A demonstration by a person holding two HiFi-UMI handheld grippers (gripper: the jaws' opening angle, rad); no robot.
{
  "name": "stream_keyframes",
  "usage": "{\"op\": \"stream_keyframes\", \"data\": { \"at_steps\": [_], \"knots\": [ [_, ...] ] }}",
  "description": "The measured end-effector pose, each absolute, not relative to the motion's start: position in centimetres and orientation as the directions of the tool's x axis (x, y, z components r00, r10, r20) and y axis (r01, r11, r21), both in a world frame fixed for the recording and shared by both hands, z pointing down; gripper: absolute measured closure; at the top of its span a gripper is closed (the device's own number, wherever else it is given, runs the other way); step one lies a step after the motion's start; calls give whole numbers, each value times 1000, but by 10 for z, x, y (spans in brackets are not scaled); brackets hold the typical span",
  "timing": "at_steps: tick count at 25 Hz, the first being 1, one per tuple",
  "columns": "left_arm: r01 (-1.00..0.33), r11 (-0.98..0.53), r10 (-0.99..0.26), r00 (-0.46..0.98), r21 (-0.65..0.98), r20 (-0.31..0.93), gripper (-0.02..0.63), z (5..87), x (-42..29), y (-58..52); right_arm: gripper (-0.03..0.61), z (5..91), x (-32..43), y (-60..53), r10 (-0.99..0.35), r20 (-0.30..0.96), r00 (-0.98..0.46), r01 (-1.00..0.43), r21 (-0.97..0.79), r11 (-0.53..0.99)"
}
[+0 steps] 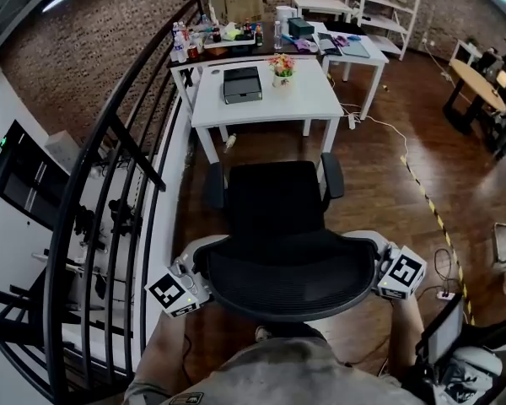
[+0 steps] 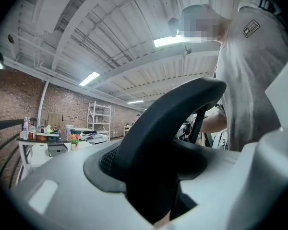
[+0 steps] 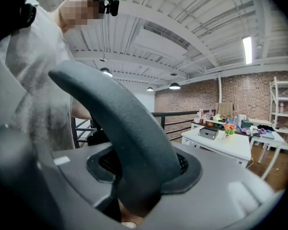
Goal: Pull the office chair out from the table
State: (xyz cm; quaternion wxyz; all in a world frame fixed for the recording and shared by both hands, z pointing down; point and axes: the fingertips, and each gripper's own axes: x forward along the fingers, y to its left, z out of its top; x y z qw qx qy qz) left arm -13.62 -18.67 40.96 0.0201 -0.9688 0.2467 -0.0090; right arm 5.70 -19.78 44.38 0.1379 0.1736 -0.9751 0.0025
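The black office chair [image 1: 277,209] stands on the wood floor, apart from the white table [image 1: 320,99], with its mesh backrest [image 1: 291,278] toward me. My left gripper [image 1: 198,275] is shut on the backrest's left edge and my right gripper [image 1: 381,266] on its right edge. In the left gripper view the black backrest rim [image 2: 169,123] runs between the pale jaws of the left gripper [image 2: 151,181]. The right gripper view shows the same rim [image 3: 120,123] clamped in the right gripper [image 3: 134,178]. My torso stands just behind the chair.
A black metal railing [image 1: 110,192] runs along the left, close to the chair. On the table sit a black box [image 1: 241,84] and a flower pot [image 1: 281,67]. A cluttered second table [image 1: 228,45] stands behind. Cables and striped floor tape [image 1: 426,197] lie to the right.
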Motion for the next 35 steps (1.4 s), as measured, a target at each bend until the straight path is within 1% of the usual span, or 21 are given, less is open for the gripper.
{"op": "stream_keyframes", "data": {
  "at_steps": [7, 14, 19, 23, 31, 35],
  "knots": [
    [-449, -892, -449, 893, -56, -6, 376, 408, -133, -143, 368, 444, 62, -152, -357, 277, -892, -364, 27, 931],
    [-447, -894, -447, 894, -43, 4, 374, 407, -129, -106, 371, 442, 65, -109, -354, 278, -893, -363, 20, 931],
    [-467, -884, -467, 884, -34, 0, 367, 405, -125, -77, 379, 439, 67, -81, -353, 268, -897, -353, 48, 934],
    [-484, -875, -484, 875, -17, -3, 365, 408, -120, -64, 387, 441, 73, -63, -305, 254, -918, -306, 39, 951],
    [-508, -861, -508, 861, -10, 0, 365, 412, -108, -44, 391, 443, 85, -44, -275, 231, -933, -273, 42, 961],
    [-523, -852, -523, 852, -28, -2, 354, 409, -106, -45, 390, 443, 86, -45, -277, 228, -933, -271, 57, 961]
  ]
}}
